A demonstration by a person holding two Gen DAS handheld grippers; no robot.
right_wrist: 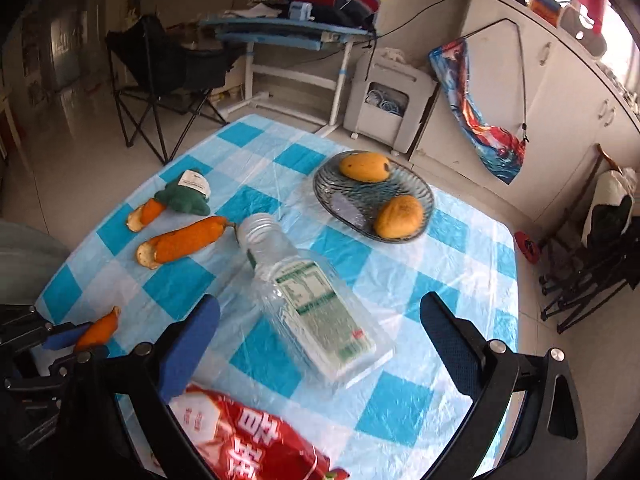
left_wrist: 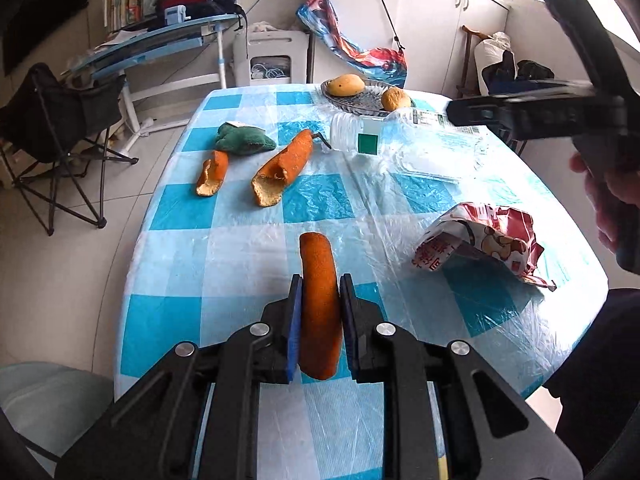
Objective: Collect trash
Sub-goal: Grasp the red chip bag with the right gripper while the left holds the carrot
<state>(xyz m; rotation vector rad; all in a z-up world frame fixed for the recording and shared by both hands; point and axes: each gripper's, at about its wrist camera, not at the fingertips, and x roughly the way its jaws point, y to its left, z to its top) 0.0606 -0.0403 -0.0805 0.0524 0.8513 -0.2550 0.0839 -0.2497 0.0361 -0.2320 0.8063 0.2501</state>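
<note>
I have an orange peel strip pinched between the blue pads of my left tongs, held just above the near edge of the tabletop. The grip sits on the middle of the strip, and most of the peel sticks out forward past the pads. I judge it could pivot or slide out if I swing fast, because the peel is soft and curved.

Beyond the held strip lie two more peels, a longer one and a short one, the short one just beside a green cloth toy.

My right tongs hang spread wide with nothing between them, hovering over the empty plastic bottle that lies on its side. The bottle is smooth and light, and the tabletop cover is slick plastic film, so a closing pad could skid it away toward the glass fruit dish. The red snack wrapper lies right under the tongs and could snag a pad.
</note>
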